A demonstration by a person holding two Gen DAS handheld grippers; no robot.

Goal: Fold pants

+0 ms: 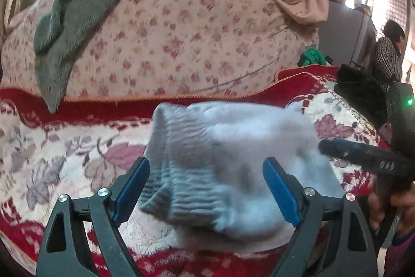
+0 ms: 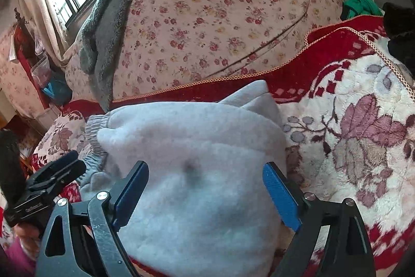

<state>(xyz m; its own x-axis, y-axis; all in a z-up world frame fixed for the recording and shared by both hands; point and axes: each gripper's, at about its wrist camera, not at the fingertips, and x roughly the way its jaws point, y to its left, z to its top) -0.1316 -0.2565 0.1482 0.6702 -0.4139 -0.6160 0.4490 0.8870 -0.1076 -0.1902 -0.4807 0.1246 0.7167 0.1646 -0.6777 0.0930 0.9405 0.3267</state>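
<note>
Folded grey pants (image 2: pixel 197 173) lie bundled on the red floral blanket (image 2: pixel 363 147), directly ahead of both hand-held grippers. The left hand-held gripper (image 1: pixel 206 189) and right hand-held gripper (image 2: pixel 206 189) hang over them, jaws apart, gripping nothing; neither looks nearer.

Pants (image 1: pixel 233 168) motion-blurred in left wrist view, near edge hidden behind left gripper (image 1: pixel 206 189). Right gripper (image 1: pixel 363 155) beside pants, cut off by frame edge.

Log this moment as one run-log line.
task: fold pants | pants: bundled on blanket | left gripper: open | right gripper: open | grasp: none
</note>
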